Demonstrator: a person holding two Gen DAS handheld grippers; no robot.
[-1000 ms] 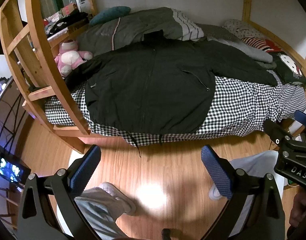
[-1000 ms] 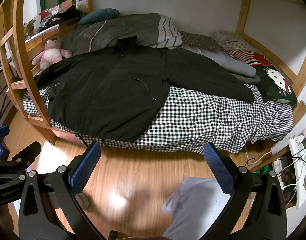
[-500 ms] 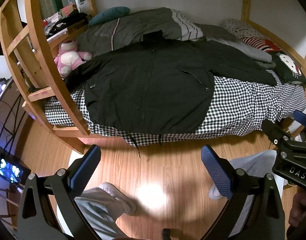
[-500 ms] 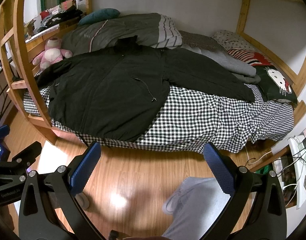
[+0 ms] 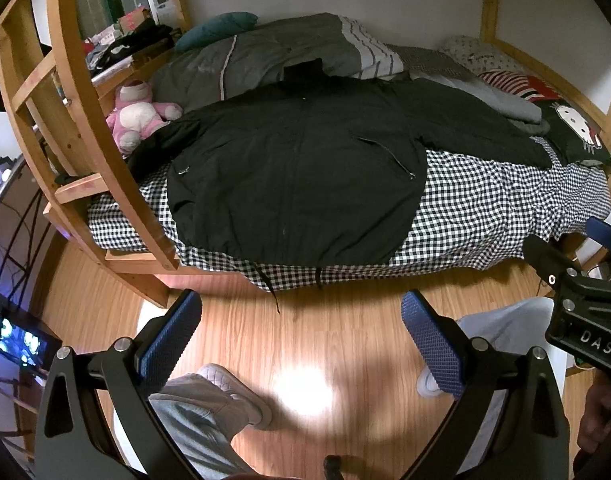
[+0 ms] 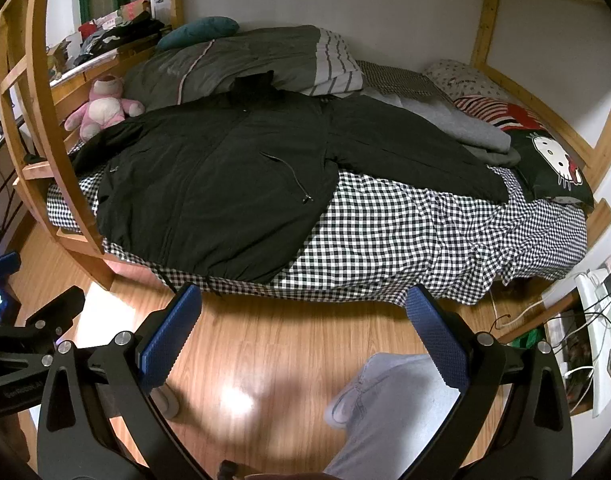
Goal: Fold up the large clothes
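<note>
Both tongs, left gripper (image 5: 301, 316) and right gripper (image 6: 303, 310), hang wide and empty over the wooden floor (image 5: 325, 344); from ladder (image 5: 85, 120) to checked sheet (image 6: 405, 248), a black jacket (image 5: 297, 168) lies spread on the bed.

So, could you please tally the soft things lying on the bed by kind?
Black jacket: 1
Plush toy: 1
Pillows or cushions: 3 – teal, dotted, cat-print
Grey duvet: 1
Total: 6
</note>
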